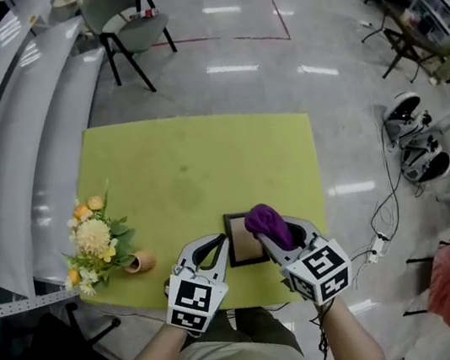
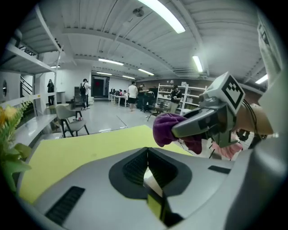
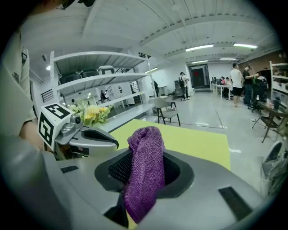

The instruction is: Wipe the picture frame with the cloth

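A dark-edged picture frame [image 1: 244,251] lies near the front edge of the yellow-green table [image 1: 188,164]. My left gripper [image 1: 217,247] sits at the frame's left side, its jaws closed on a pale edge of the frame [image 2: 152,183]. My right gripper [image 1: 284,235] is shut on a purple cloth [image 1: 266,221], which bunches over the frame's right part. In the right gripper view the cloth [image 3: 146,170] hangs out between the jaws, with the left gripper [image 3: 96,139] beside it. The left gripper view shows the cloth [image 2: 168,128] just ahead to the right.
A bunch of yellow and white flowers [image 1: 94,239] with a small tan pot [image 1: 139,262] on its side lies at the table's left front. A chair [image 1: 127,29] stands beyond the far edge. Shelves run along the left; cables and gear lie on the floor to the right.
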The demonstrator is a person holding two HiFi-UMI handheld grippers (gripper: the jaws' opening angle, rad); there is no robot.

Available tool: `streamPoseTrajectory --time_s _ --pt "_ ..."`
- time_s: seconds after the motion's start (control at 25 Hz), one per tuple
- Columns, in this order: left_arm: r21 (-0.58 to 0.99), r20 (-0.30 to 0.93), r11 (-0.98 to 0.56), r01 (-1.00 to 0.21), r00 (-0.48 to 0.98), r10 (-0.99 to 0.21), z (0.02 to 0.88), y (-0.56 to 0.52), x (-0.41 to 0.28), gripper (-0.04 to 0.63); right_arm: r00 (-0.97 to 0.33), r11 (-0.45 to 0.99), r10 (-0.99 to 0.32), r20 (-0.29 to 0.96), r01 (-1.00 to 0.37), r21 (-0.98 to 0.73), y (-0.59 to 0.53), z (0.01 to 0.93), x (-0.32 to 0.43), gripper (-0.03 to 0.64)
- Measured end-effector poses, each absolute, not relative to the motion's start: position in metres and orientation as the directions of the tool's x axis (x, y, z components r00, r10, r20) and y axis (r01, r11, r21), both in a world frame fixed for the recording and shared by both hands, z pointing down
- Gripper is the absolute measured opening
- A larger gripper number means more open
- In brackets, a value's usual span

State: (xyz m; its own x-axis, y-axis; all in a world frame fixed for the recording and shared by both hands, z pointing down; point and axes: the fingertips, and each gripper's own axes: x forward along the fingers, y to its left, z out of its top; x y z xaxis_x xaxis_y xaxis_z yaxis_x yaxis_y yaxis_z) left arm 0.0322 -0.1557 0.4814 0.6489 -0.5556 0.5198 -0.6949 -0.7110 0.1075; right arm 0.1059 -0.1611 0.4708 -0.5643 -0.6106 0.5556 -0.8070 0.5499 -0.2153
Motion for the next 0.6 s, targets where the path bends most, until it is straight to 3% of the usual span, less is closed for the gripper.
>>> streamPoseTrajectory --time_s 0.6 --pt "0.188 0.639 -0.686 -0.703 0.618 -0.458 0.591 -0.163 0.038 0.008 -0.600 0.661 -0.414 0.684 -0.715 -0.228 -0.196 0.574 0.071 0.133"
